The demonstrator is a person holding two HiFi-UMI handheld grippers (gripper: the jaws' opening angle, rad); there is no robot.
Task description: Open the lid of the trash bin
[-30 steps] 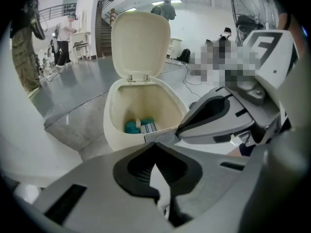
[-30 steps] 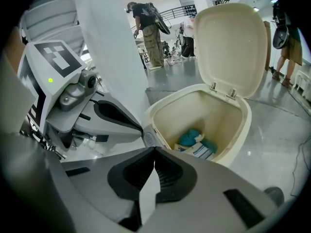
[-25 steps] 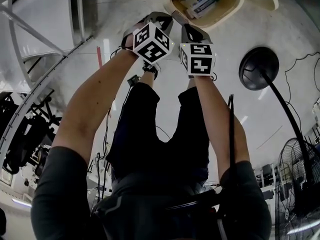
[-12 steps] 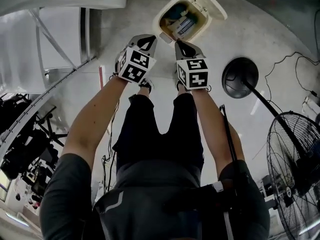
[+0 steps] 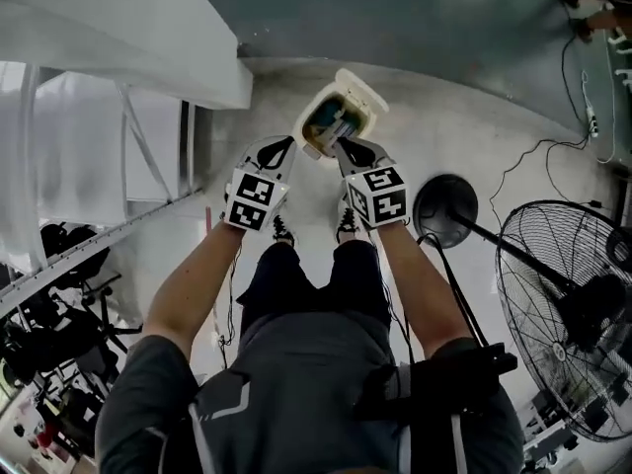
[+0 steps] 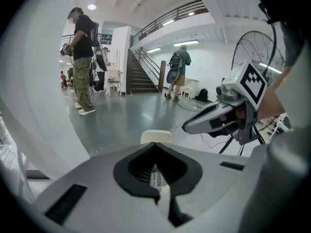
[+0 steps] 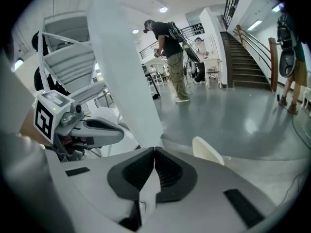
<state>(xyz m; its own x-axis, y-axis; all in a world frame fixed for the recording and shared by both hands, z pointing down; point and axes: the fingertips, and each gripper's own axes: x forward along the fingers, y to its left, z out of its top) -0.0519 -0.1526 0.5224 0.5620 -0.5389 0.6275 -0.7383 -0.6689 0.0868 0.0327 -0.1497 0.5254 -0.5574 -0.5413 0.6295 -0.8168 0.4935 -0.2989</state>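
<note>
The cream trash bin (image 5: 318, 110) stands on the grey floor in front of the person's feet. Its lid (image 5: 368, 99) is swung up and back, and packaging shows inside. My left gripper (image 5: 285, 143) is shut and empty, its tip just short of the bin's near left rim. My right gripper (image 5: 340, 145) is shut too, close to the near right rim, touching nothing that I can see. In the left gripper view the lid (image 6: 156, 136) peeks over the closed jaws (image 6: 155, 144), with the right gripper (image 6: 216, 119) alongside. The right gripper view shows the lid (image 7: 208, 150).
A standing fan (image 5: 565, 309) with a black round base (image 5: 444, 208) is at the right, cables trailing on the floor. A white table (image 5: 118, 42) and metal frame are at the left. People (image 6: 81, 57) stand farther off near a staircase (image 6: 141, 79).
The head camera has risen, so the bin looks smaller and farther away. Both grippers have drawn back towards the body, still shut. The lid stays open.
</note>
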